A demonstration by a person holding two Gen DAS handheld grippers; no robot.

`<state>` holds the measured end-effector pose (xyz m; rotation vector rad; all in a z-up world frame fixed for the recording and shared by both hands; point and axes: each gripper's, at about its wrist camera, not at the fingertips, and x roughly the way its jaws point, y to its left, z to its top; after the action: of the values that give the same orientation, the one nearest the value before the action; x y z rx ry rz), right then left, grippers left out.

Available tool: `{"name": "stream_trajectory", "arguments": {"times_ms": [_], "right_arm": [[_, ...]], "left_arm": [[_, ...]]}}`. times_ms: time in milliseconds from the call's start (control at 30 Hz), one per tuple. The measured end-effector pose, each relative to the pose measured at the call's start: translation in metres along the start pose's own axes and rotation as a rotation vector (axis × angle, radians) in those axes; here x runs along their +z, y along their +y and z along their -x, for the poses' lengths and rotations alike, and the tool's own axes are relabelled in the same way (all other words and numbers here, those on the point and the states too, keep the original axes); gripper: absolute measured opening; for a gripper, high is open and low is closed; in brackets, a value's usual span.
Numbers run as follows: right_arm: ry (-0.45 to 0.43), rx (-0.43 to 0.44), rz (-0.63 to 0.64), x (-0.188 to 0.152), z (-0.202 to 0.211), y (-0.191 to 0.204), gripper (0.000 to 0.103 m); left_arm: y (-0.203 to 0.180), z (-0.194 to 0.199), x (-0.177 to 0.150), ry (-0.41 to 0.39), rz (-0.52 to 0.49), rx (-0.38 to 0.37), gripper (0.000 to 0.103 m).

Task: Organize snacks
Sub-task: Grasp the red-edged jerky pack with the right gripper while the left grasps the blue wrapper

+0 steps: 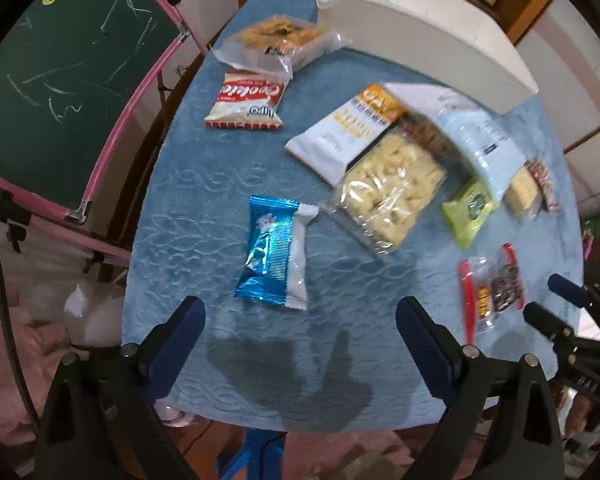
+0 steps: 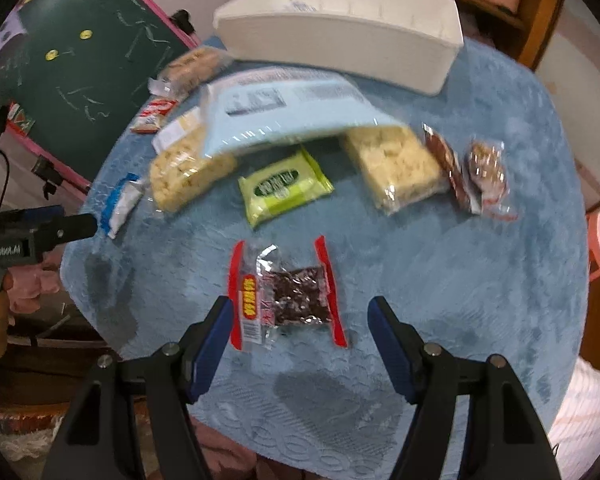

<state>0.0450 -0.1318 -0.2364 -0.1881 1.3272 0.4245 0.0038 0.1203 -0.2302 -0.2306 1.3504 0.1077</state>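
The round table [image 2: 500, 280], draped in a blue embossed cloth, is taken as the working surface, and the white bin [image 2: 340, 36] set at its far edge is judged to be the intended destination, since it stands open-topped and within reach of every packet. In front of the bin, the large pale-blue bag [image 2: 292, 116] is seen lying over the other snacks, partly covering the clear bag of pale puffs [image 1: 388, 188], so it would likely need lifting first. Nearer than the bin by some way, the green packet [image 2: 284, 188] lies flat and apart. Nearest of all, well short of the bin, the red-edged packet of dark pieces [image 2: 288, 300] is framed between the spread jaws of the right gripper [image 2: 300, 320], which is released and holds nothing. The blue foil packet [image 1: 272, 256] lies likewise just ahead of the left gripper [image 1: 300, 316], also spread wide and empty, apparently lined up for a first pick.
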Motion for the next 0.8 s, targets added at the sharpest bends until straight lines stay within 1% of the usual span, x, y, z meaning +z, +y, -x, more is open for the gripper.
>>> {"name": "stream_trajectory", "arguments": {"times_ms": [67, 167, 200, 267, 300, 433, 500, 600, 733, 800], "right_arm": [[0.026, 0.007, -0.020, 0.000, -0.010, -0.004, 0.070], [0.058, 0.014, -0.030, -0.001, -0.024, -0.005, 0.070], [0.063, 0.013, -0.028, 0.000, -0.027, -0.005, 0.070], [0.080, 0.001, -0.015, 0.000, -0.036, -0.003, 0.070], [0.089, -0.005, -0.013, 0.000, -0.039, -0.002, 0.070], [0.120, -0.002, -0.017, 0.001, -0.054, -0.001, 0.070], [0.116, -0.013, -0.001, 0.003, -0.056, 0.003, 0.070], [0.119, -0.033, 0.026, 0.005, -0.060, 0.012, 0.075], [0.119, -0.068, 0.065, 0.003, -0.064, 0.023, 0.075], [0.118, -0.068, 0.065, 0.002, -0.065, 0.023, 0.074]], "left_arm": [[0.002, -0.008, 0.002, 0.010, -0.020, 0.021, 0.095], [0.006, -0.020, 0.005, 0.021, -0.043, 0.077, 0.094], [0.008, -0.024, 0.006, 0.026, -0.044, 0.084, 0.090], [0.012, -0.032, 0.009, 0.050, -0.038, 0.075, 0.084], [0.014, -0.034, 0.011, 0.058, -0.033, 0.074, 0.083], [0.021, -0.045, 0.017, 0.079, -0.020, 0.065, 0.083], [0.023, -0.050, 0.020, 0.089, -0.014, 0.064, 0.083], [0.026, -0.057, 0.024, 0.106, -0.003, 0.060, 0.083], [0.031, -0.067, 0.029, 0.129, 0.017, 0.066, 0.083], [0.034, -0.071, 0.030, 0.141, 0.034, 0.062, 0.080]]}}
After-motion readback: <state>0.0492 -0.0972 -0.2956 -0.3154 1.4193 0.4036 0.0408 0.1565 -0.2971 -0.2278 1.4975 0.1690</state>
